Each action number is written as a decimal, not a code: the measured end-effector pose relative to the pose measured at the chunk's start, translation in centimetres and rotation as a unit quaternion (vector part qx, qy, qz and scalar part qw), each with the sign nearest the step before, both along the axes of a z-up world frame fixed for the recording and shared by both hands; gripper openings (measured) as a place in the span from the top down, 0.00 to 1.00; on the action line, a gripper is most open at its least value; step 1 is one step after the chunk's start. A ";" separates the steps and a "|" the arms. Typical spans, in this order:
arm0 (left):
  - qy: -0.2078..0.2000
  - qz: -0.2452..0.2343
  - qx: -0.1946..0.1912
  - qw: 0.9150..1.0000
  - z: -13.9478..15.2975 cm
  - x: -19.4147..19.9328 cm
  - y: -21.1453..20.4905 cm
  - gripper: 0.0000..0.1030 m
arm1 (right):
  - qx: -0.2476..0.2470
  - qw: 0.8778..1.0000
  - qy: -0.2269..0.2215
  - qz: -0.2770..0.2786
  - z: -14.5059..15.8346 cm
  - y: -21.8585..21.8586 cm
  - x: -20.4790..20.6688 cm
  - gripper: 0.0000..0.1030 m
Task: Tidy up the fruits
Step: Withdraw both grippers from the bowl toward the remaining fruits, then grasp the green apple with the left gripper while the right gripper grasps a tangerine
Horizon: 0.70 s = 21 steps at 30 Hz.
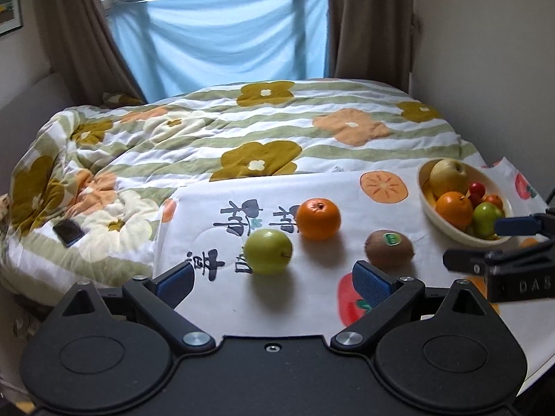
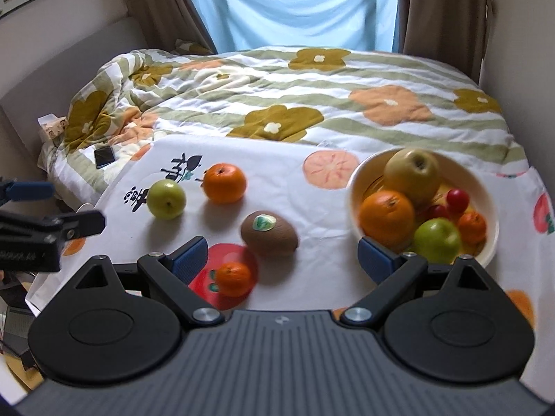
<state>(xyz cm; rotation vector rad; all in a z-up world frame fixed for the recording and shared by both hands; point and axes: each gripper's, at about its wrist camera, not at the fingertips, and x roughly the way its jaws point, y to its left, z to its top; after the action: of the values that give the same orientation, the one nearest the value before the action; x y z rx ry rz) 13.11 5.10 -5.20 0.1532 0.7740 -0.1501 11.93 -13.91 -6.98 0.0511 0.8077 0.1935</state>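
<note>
Presently, loose fruit: kiwi (image 2: 270, 233), small mandarin (image 2: 235, 278), orange (image 2: 224, 183), green apple (image 2: 166, 199), all left of the bowl (image 2: 354, 187).
Kiwi handling: likely light, fuzzy, bruisable; grip across its middle.
Left gripper (image 1: 274, 279): spread wide, empty.
Right gripper (image 2: 283, 256): spread wide, empty, kiwi between fingers.

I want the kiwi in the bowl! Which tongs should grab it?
Probably the right tongs: open, with the kiwi just ahead of them and the bowl beside. The left tongs face the apple.
</note>
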 end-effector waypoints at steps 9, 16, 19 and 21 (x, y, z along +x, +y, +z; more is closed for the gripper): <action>0.028 -0.058 0.012 0.998 -3.0 4.5 2.1 0.04 | 0.004 0.999 0.030 -0.026 -3.3 3.4 0.2 0.00; 0.049 -0.091 0.017 0.995 -5.9 7.8 2.1 0.09 | 0.014 0.996 0.051 -0.067 -5.9 4.9 1.1 0.00; 0.055 -0.110 0.027 0.992 -7.2 8.9 1.7 0.12 | 0.009 0.995 0.057 -0.078 -6.7 5.4 1.5 0.05; 0.059 -0.122 0.034 0.990 -8.0 9.5 1.3 0.16 | 0.011 0.994 0.063 -0.083 -7.2 5.4 1.7 0.08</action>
<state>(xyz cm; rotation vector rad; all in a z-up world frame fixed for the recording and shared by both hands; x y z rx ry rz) 22.64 6.42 -13.23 0.3067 0.8778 -0.3677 13.64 -8.46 -14.18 0.1516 0.9226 0.0417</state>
